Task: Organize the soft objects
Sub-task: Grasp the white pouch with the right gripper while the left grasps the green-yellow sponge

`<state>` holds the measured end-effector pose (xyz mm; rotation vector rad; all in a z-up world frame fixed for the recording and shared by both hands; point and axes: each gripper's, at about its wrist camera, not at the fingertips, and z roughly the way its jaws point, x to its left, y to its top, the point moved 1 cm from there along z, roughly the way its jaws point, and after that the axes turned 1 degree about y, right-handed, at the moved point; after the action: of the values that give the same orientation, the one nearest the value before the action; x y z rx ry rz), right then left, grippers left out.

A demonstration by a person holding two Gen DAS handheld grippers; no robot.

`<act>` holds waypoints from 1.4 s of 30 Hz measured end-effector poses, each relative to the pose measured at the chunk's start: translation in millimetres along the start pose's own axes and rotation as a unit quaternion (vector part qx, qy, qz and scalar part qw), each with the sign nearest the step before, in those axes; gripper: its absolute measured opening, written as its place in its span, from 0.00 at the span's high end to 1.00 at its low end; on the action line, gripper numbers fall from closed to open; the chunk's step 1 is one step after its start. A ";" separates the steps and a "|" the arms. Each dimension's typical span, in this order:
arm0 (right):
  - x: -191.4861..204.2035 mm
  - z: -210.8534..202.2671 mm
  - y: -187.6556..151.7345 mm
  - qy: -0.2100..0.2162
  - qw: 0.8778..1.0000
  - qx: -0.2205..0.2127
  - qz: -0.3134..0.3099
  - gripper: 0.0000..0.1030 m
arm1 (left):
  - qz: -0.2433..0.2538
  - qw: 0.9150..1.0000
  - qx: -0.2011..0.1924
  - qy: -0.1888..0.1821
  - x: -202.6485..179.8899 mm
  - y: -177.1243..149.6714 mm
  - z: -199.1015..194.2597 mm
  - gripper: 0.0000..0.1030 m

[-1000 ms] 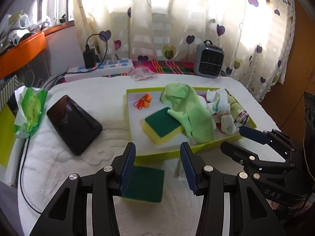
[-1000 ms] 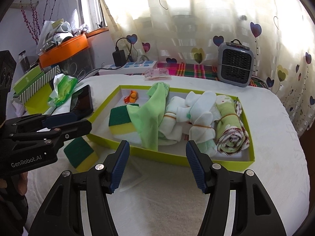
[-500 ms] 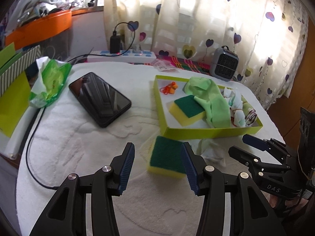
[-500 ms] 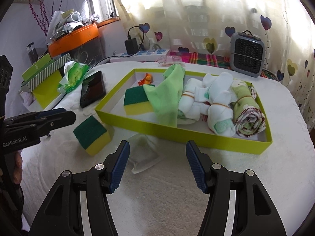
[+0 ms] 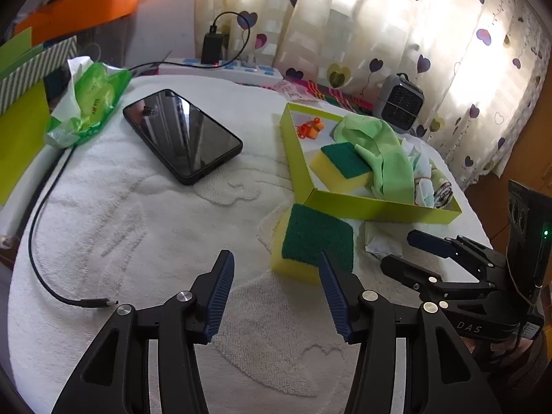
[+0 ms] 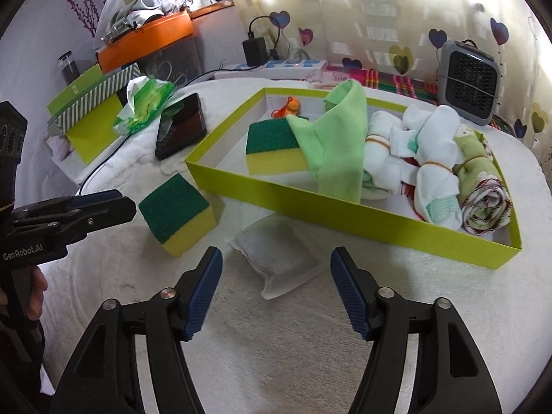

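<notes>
A loose green-and-yellow sponge (image 5: 312, 241) (image 6: 177, 212) lies on the white towel just outside the lime-green tray (image 5: 379, 207) (image 6: 331, 207). The tray holds a second sponge (image 6: 274, 150), a green cloth (image 6: 336, 141), rolled white socks (image 6: 427, 148) and a rolled towel (image 6: 483, 189). A small flat white pouch (image 6: 281, 257) lies in front of the tray. My left gripper (image 5: 276, 286) is open and empty, just left of the loose sponge. My right gripper (image 6: 276, 286) is open and empty, just before the pouch.
A black phone (image 5: 181, 134) and a green wet-wipe pack (image 5: 88, 100) lie at the left. A loose charging cable (image 5: 45, 241) runs along the left edge. A power strip (image 5: 224, 67) and a small grey heater (image 6: 469, 81) stand at the back.
Both grippers have pulled back from the tray and stayed open. The left gripper has swung left, so the loose sponge now sits to its right.
</notes>
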<state>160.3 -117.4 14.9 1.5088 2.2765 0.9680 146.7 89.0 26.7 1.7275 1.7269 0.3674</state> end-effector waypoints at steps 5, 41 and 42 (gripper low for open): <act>3.7 8.7 2.1 -0.010 1.000 0.012 -0.009 0.34 | 0.001 1.000 0.012 -0.017 1.1 -0.6 6.6 0.42; 10.8 15.5 4.4 -0.044 0.998 0.016 -0.035 0.63 | 0.059 0.998 0.025 -0.009 -26.0 4.2 21.1 0.40; 10.2 15.3 4.2 -0.043 0.998 0.015 -0.033 0.64 | 0.062 0.998 0.024 -0.006 -27.3 5.0 22.1 0.40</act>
<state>167.1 -101.3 7.7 1.4486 2.2746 0.8367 161.9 57.7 20.2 1.8736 1.6362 0.3711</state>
